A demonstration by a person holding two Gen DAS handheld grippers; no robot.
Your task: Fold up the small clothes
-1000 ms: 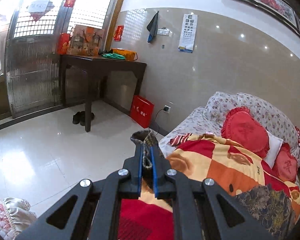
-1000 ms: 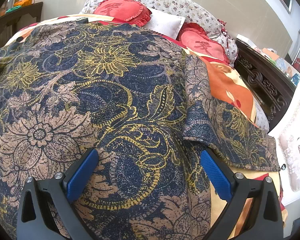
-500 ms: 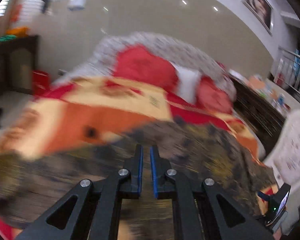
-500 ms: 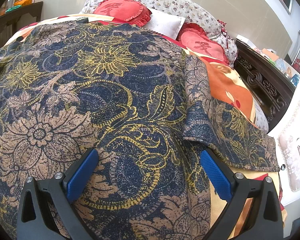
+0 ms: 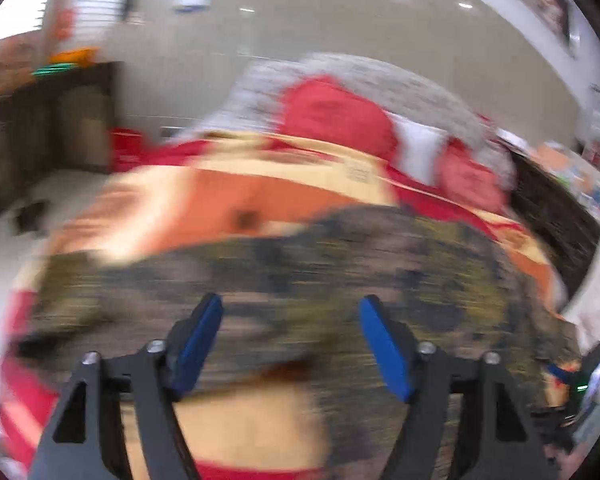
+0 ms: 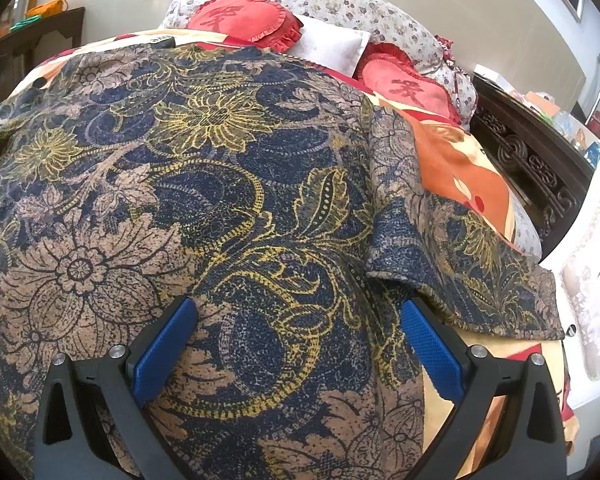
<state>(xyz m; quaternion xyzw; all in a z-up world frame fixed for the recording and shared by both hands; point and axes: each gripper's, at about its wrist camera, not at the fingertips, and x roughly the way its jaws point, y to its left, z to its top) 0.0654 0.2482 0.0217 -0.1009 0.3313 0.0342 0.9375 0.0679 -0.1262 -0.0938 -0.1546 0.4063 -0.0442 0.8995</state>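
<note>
A dark blue garment (image 6: 236, 184) with gold and tan flower print lies spread on the bed, one sleeve (image 6: 472, 264) out to the right. My right gripper (image 6: 300, 352) is open and empty, low over the garment's near part. In the blurred left wrist view the same garment (image 5: 340, 272) lies across the bed. My left gripper (image 5: 292, 344) is open and empty just above its near edge. The other gripper (image 5: 572, 400) shows at the right edge of that view.
The bed has an orange, red and cream quilt (image 6: 460, 176), red heart cushions (image 6: 240, 20) and a white pillow (image 6: 332, 46) at its head. A dark carved wooden frame (image 6: 532, 160) runs along the right. A dark table (image 5: 52, 112) stands far left.
My left gripper swung from the floor side toward the bed, let go of the cloth it held and opened over the garment. My right gripper has not moved.
</note>
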